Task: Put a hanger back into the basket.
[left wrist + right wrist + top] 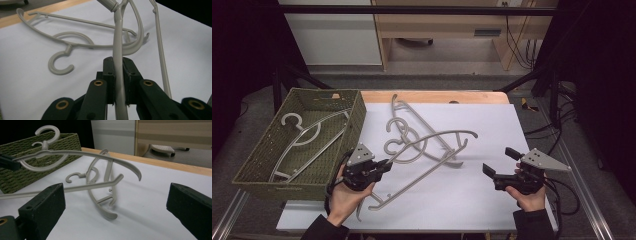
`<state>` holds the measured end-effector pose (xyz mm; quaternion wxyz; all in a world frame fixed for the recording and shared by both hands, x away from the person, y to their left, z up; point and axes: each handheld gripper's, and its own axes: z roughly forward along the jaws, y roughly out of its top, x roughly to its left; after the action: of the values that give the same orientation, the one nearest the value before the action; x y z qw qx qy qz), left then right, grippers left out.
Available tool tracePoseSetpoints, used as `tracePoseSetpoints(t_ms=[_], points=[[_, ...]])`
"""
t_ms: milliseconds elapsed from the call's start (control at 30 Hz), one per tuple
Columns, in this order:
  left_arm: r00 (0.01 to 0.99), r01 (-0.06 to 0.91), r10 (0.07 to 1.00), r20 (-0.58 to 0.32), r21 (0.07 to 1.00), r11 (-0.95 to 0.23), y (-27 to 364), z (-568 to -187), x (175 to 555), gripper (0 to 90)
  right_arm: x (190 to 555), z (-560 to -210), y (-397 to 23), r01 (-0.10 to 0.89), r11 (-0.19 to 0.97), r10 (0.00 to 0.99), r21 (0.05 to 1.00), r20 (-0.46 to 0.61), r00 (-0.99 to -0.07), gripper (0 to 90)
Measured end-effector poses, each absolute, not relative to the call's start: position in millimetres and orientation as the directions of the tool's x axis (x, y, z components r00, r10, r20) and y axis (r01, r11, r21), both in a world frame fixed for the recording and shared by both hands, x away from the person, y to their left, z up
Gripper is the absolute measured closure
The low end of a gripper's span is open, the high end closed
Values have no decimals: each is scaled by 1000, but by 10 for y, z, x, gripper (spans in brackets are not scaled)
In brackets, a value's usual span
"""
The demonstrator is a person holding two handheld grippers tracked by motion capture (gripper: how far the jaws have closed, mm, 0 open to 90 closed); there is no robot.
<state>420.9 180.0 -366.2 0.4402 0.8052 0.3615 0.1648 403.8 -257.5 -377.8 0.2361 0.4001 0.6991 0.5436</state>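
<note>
1. Left gripper (384,166), held in the person's left hand (346,197), sits at the near left of the white sheet (492,200), jaws pointing right and slightly away. Jaws clamped on the arm of a grey plastic hanger (427,172).
2. Left gripper view: the held hanger's arm (119,75) runs straight up between the two black pads (109,72), pads pressed against it on both sides. Its hook end lies ahead of the jaws, at the top edge of that view.
3. High view: the held hanger stretches ahead of the left gripper to the right, its long bar also trailing back below the gripper toward the person. Whether it is fully off the sheet, cannot tell.
4. Two more loose hangers (412,125) lie on the sheet beyond the left gripper's jaws, tangled with or overlapping the held one near the hooks. One hook (58,65) lies flat ahead and left of the jaws in the left gripper view.
5. Right gripper (497,165), in the right hand (529,197), hovers at the near right of the sheet, jaws spread wide, nothing between them. The hanger pile is ahead of it, apart from its jaws.
6. Right gripper view: the held hanger (87,155) crosses ahead, between and above the two pads (47,200).
7. Green woven basket (262,165) stands just beside the left gripper, on its far left side, with one hanger (307,137) lying inside.
8. Wooden table edge (437,96) shows beyond the sheet.
</note>
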Motion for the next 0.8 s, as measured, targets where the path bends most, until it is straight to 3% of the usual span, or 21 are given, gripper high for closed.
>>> tracePoseSetpoints(t_ms=[800], points=[[639,363,769,12,876,-316,2555,-2976,4404,820,4036,-3770,-2585,303,84,820,949,107,-562,22]])
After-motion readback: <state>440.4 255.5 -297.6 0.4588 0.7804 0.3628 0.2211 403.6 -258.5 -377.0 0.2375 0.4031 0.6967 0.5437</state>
